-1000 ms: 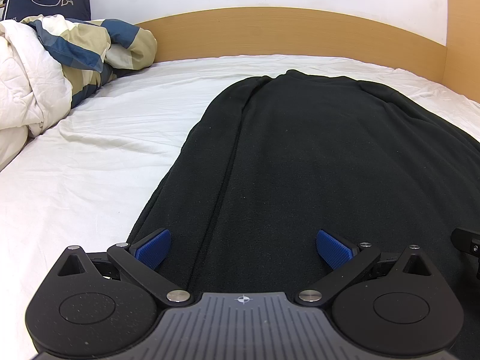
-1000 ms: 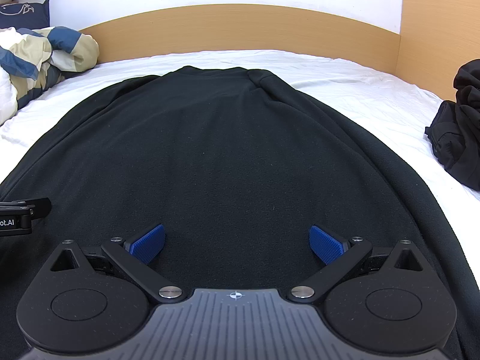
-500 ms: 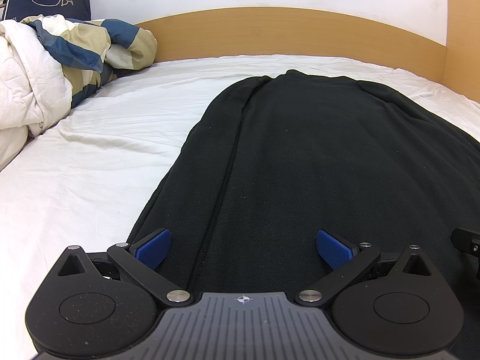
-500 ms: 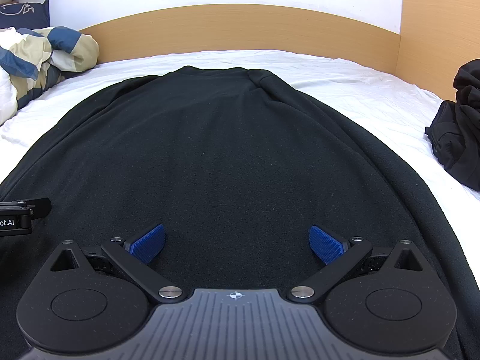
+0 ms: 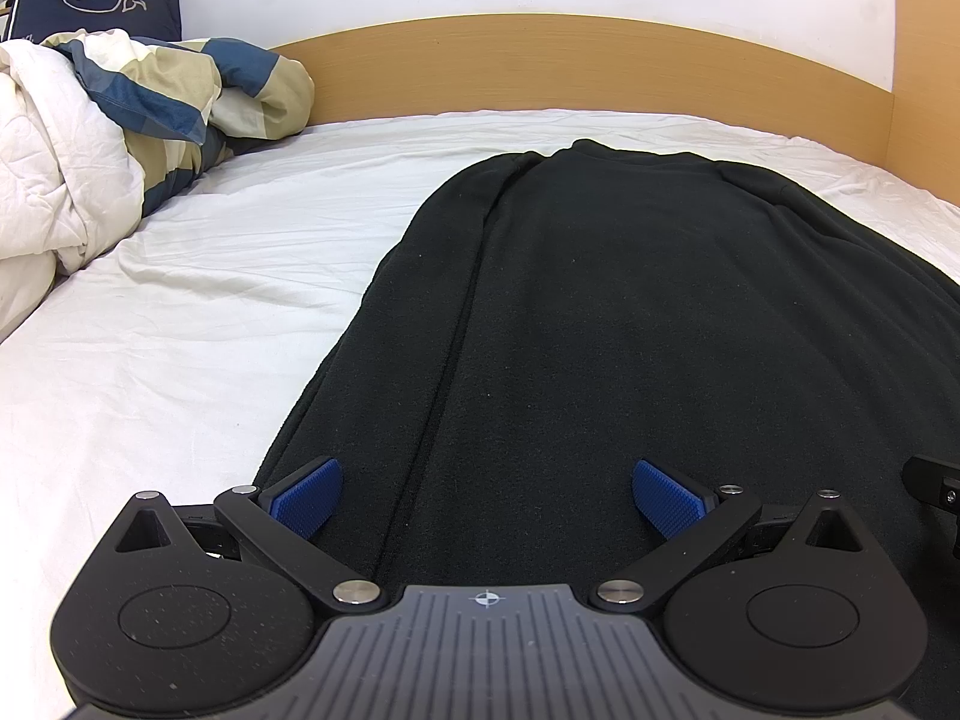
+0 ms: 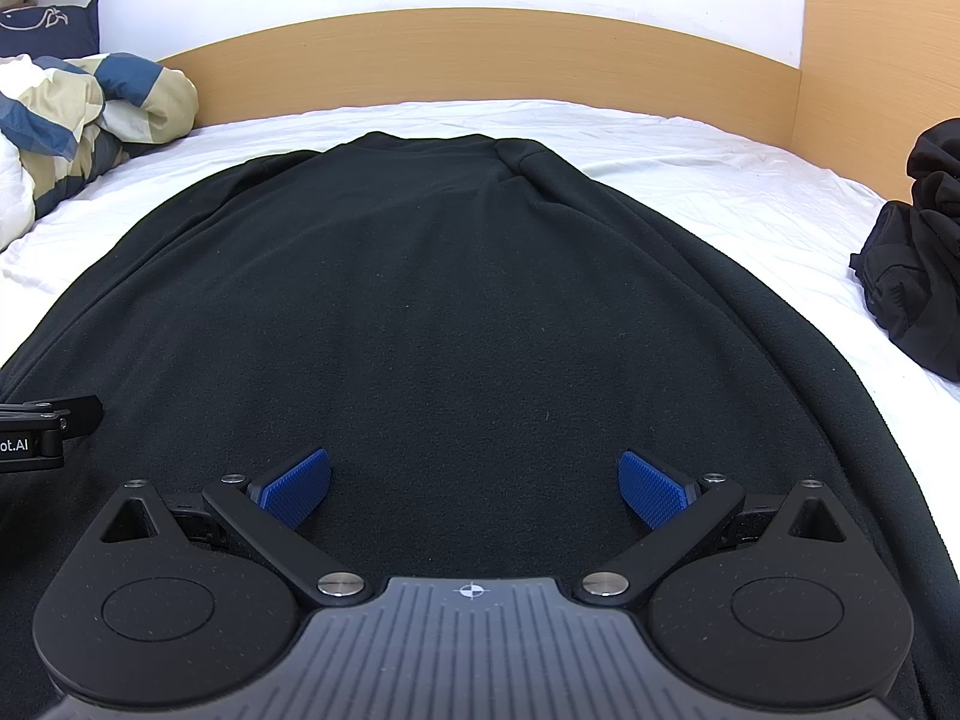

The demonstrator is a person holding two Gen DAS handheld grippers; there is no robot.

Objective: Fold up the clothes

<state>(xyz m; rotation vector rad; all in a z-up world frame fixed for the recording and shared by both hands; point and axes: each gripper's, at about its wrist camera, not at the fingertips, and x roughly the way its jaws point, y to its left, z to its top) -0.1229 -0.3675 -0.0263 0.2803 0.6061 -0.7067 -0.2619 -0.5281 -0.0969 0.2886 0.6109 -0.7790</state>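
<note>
A black fleece garment (image 5: 630, 312) lies spread flat on the white bed sheet (image 5: 180, 330), its far end toward the headboard. It also fills the right wrist view (image 6: 450, 312). My left gripper (image 5: 486, 495) is open and empty, low over the garment's near left part, beside a long seam. My right gripper (image 6: 474, 486) is open and empty, low over the garment's near middle. The left gripper's body shows at the left edge of the right wrist view (image 6: 42, 426).
A wooden headboard (image 5: 570, 66) runs across the back. A rumpled white and blue-beige duvet (image 5: 120, 120) and a navy pillow (image 5: 96, 6) lie at the far left. A heap of black clothes (image 6: 918, 252) sits at the right of the bed.
</note>
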